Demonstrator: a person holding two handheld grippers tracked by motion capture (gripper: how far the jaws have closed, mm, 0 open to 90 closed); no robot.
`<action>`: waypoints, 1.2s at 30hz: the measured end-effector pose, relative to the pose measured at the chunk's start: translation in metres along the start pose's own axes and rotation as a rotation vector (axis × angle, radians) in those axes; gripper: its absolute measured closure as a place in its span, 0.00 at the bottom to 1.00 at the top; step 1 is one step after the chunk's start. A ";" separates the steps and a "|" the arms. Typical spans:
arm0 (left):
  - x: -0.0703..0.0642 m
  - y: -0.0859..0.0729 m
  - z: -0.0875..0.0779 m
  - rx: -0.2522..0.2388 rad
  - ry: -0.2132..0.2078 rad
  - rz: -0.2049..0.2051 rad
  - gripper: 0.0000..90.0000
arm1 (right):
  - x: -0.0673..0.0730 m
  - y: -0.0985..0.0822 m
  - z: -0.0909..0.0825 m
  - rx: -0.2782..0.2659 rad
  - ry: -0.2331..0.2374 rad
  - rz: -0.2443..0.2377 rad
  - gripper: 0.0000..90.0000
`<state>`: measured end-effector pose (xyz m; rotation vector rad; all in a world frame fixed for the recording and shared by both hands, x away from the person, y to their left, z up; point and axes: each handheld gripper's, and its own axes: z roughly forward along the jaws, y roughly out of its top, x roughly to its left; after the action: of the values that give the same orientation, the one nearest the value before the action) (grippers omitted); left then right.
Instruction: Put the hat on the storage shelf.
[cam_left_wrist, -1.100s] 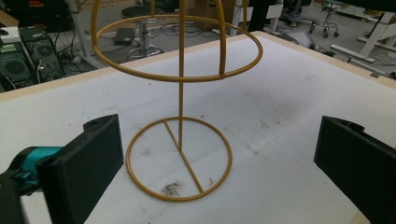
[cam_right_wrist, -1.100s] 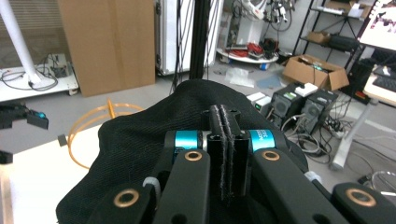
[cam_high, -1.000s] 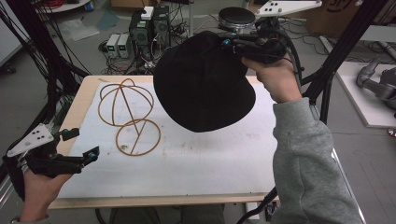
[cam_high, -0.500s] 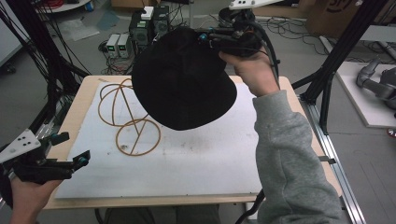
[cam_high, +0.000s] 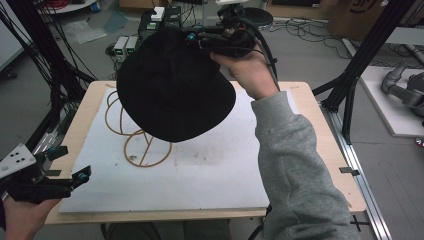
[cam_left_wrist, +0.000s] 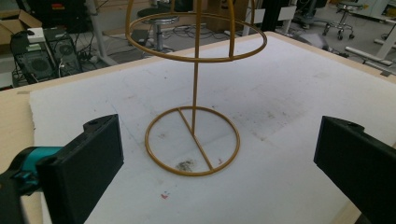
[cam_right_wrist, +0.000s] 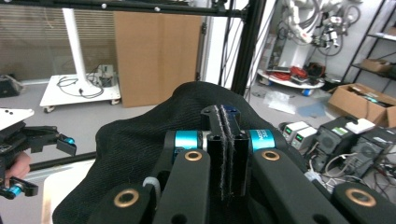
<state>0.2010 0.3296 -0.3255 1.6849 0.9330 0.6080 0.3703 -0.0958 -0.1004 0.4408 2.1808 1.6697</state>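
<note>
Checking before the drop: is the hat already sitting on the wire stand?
No: the right gripper holds the black hat in the air above the table, and the wire stand is bare.

One black hat (cam_high: 175, 87), raised above the table. One gold wire stand (cam_left_wrist: 194, 93), made of one round base ring, one upright rod and one upper hoop. One white mat (cam_high: 210, 175) on one wooden table (cam_high: 320, 130). Two grippers: left gripper (cam_high: 67, 165), jaws apart, and right gripper (cam_high: 192, 37), jaws closed on the hat's edge. Two hands, one per gripper. One grey sleeve (cam_high: 295, 165).
</note>
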 end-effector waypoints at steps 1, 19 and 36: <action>0.000 0.000 -0.001 0.002 -0.001 0.003 0.02 | 0.001 0.001 0.003 0.001 0.006 -0.005 1.00; -0.009 -0.007 -0.009 0.017 0.000 0.010 0.02 | 0.015 0.002 0.060 0.040 0.067 -0.022 1.00; -0.016 -0.002 -0.020 0.000 0.001 0.031 0.02 | 0.015 -0.022 0.119 0.082 0.121 0.002 1.00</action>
<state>0.1759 0.3279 -0.3207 1.7019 0.9083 0.6294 0.4111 0.0067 -0.1517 0.3730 2.3432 1.6514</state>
